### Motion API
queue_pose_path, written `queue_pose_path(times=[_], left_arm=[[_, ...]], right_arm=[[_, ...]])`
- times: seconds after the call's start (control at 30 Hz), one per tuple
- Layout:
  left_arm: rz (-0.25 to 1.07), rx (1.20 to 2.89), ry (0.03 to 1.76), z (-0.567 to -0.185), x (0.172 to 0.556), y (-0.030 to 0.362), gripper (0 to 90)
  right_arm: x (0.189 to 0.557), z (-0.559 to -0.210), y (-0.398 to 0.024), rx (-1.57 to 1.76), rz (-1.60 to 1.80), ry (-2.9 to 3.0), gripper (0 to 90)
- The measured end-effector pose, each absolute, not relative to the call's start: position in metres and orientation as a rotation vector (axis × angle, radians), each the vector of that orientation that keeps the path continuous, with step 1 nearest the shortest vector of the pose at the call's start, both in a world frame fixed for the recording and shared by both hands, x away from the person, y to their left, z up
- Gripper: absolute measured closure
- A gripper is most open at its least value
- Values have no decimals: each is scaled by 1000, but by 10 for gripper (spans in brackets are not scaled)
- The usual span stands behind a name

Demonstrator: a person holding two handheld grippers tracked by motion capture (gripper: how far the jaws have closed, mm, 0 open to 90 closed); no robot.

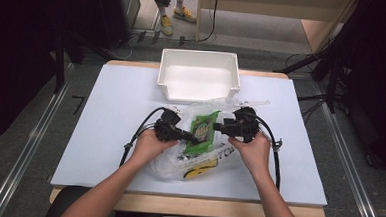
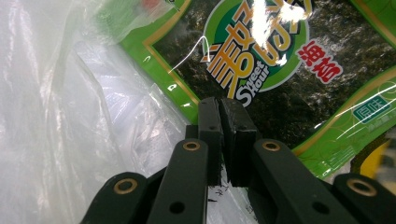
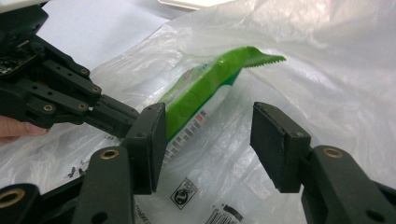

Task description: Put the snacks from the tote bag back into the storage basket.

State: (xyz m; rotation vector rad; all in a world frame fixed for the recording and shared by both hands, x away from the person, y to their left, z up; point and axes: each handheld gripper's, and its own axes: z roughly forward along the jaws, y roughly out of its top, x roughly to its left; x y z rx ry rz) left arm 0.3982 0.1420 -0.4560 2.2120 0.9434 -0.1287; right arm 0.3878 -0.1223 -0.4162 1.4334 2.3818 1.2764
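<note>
High view, table: a white table (image 1: 104, 134) with a white bin (image 1: 199, 75) at its far edge, and a clear plastic bag (image 1: 178, 163) lying crumpled just in front of the person.
High view, packet: a green seaweed snack packet (image 1: 202, 132) sits at the mouth of the bag, between the two tools and a little short of the bin.
High view, hands: the left gripper (image 1: 192, 137) reaches in from the left to the packet's edge; the right gripper (image 1: 216, 125) faces it from the other side, close to the packet.
Left gripper view, tool: the jaws are pressed together with no gap, right at the packet's (image 2: 280, 93) lower edge. The pinch point is tucked behind the pads, so I'd say it is pinching the packet's edge, perhaps with bag film (image 2: 70, 116) in with it.
Right gripper view, tool: the jaws stand wide apart, holding nothing; the packet (image 3: 205, 88) is tilted up ahead of them, its serrated end raised, with the left gripper (image 3: 144, 122) at its lower end.
Step in hand: as I read it, the packet is being drawn out of the bag, with the bin a likely place for it.
Next move: the free tool should pin or pull the bag back so the packet slides clear without dragging film along.
</note>
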Motion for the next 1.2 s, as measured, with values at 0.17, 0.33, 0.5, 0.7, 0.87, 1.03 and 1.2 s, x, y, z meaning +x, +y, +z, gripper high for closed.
queue_pose_path(times=[0.17,0.33,0.5,0.7,0.87,1.03,1.2], left_arm=[[-128,2210,952,-456,398,142,879],[-135,2207,952,-457,399,143,877],[-136,2206,955,-457,399,143,878],[-134,2208,952,-457,399,143,878],[-131,2211,948,-457,399,142,878],[-127,2212,938,-457,399,142,879],[-108,2217,943,-457,399,142,857]], right_arm=[[386,-414,-118,1439,1289,2389,465],[385,-411,-118,1432,1317,2389,465],[385,-411,-118,1440,1315,2403,462],[380,-405,-117,1420,1303,2405,457],[388,-421,-108,1460,1246,2458,445],[397,-432,-102,1502,1256,2498,426],[400,-440,-94,1477,1235,2558,487]])
